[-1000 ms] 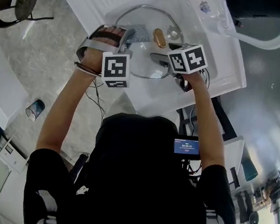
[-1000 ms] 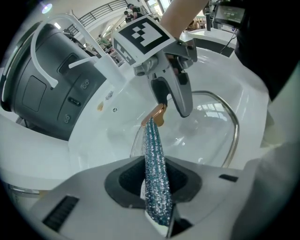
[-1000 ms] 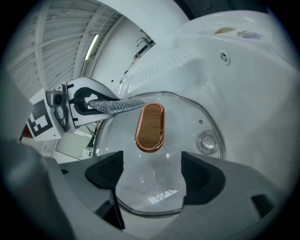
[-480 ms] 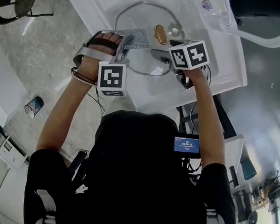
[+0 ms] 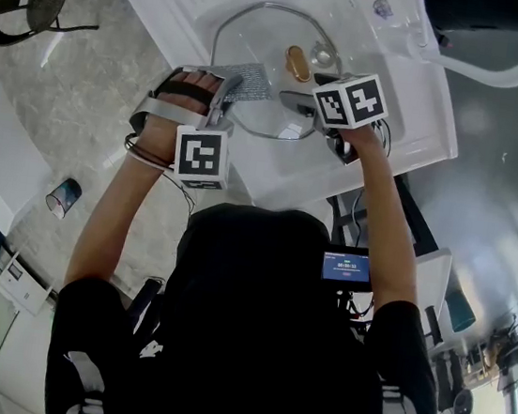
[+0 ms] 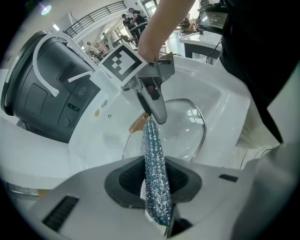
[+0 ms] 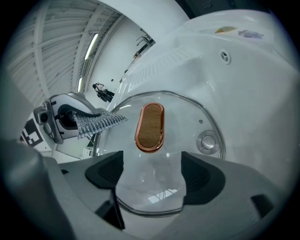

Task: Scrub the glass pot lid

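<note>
Glass pot lid [image 5: 262, 41] lies in a white sink [image 5: 391, 100]. Left gripper [image 6: 157, 187] pinches a glittery scrubbing cloth [image 6: 152, 150] over the lid's left edge. Right gripper [image 7: 151, 173] stands with jaws apart over the near rim. Both forearms reach forward.

**A:** Where does the head view look from?

**B:** From above the person's head, steeply down and well above both tools. The left hand-held gripper [image 5: 228, 93] sits at its left and the right hand-held gripper [image 5: 298, 110] at its right. The glass pot lid [image 5: 263, 31] lies just beyond their jaws, in the white sink [image 5: 406, 98].

**A:** And the two gripper views?

**B:** Each rides close behind its own jaws and looks along them. The left gripper view faces across the lid toward the right hand-held gripper. The right gripper view faces back toward the left one. All three views share the lid and its brown handle [image 7: 150, 127].
</note>
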The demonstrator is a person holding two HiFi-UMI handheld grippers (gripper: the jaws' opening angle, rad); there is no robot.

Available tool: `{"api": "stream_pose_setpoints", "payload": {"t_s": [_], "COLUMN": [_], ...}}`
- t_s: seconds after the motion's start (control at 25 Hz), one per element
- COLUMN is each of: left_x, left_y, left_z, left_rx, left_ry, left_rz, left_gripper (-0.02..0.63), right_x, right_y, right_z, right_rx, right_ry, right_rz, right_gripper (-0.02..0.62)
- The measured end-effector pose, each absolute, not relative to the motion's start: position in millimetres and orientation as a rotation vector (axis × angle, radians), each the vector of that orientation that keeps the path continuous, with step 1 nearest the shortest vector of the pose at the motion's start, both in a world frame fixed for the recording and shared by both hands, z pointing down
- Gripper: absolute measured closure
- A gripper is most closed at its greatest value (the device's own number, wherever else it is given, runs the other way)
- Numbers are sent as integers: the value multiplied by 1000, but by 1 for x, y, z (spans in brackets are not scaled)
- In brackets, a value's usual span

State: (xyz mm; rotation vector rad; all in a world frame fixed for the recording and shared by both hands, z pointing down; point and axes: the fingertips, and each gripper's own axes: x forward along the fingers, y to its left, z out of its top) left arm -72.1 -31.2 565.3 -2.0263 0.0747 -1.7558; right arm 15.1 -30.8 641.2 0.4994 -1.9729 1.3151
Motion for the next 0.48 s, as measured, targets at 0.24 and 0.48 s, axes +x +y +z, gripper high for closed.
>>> {"api": "stream_pose_setpoints", "payload": {"t_s": [0.24,0.48], "left_x": [-69,-65], "left_y": [-34,-41], "left_z": [566,570], "left_rx": [-2020,-2014], "left_ry": [67,54], "left_rz": [-1755,-1744], "left_gripper": [531,531], "right_x": [15,15], "right_y": [-31,-31], "right_z": [641,640], "right_rx": [499,498], "right_ry": [-1973,-1971], "right_rz": [1316,1316], "right_gripper": [230,230]}}
